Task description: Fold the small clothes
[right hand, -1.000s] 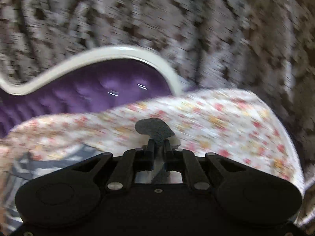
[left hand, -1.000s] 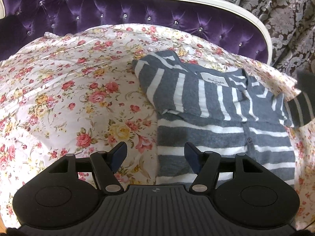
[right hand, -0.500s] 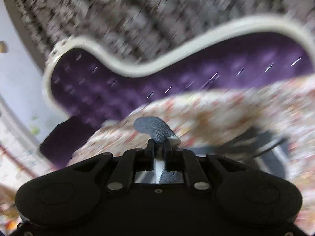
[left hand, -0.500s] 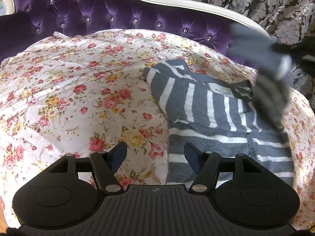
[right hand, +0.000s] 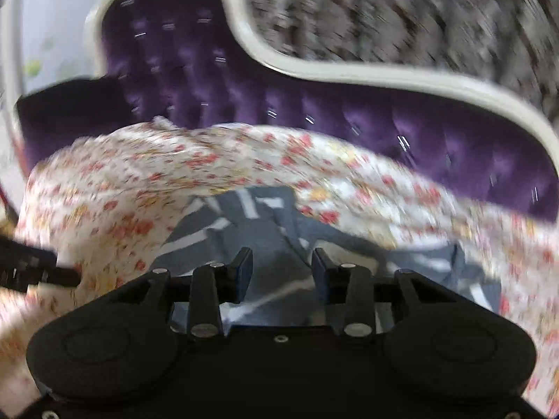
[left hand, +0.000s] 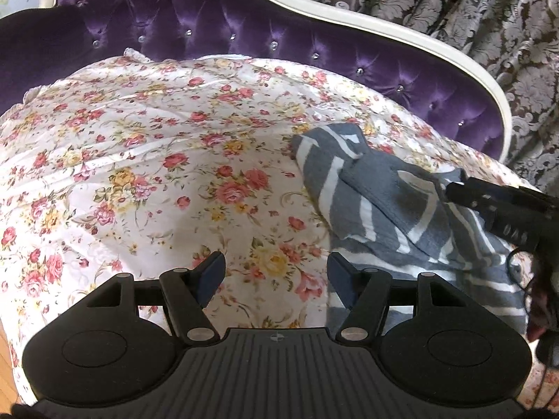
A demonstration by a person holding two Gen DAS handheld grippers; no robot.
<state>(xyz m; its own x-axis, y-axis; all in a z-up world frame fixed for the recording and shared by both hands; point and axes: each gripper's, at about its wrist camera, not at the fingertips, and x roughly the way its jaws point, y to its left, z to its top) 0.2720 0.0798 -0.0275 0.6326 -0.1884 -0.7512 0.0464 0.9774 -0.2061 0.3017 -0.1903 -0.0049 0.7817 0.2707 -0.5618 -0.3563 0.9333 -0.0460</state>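
I find my left gripper (left hand: 276, 276) spread wide over the floral sheet (left hand: 146, 160), my right gripper (right hand: 281, 268) parted, empty, above the striped garment (left hand: 384, 202).

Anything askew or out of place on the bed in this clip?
Only the striped grey garment: a flap lies crumpled diagonally across it, edges unaligned, on the floral sheet. Both the left gripper and right gripper are open.

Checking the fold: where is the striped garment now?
The grey striped garment lies on the floral sheet, right of the left gripper, below the purple headboard.
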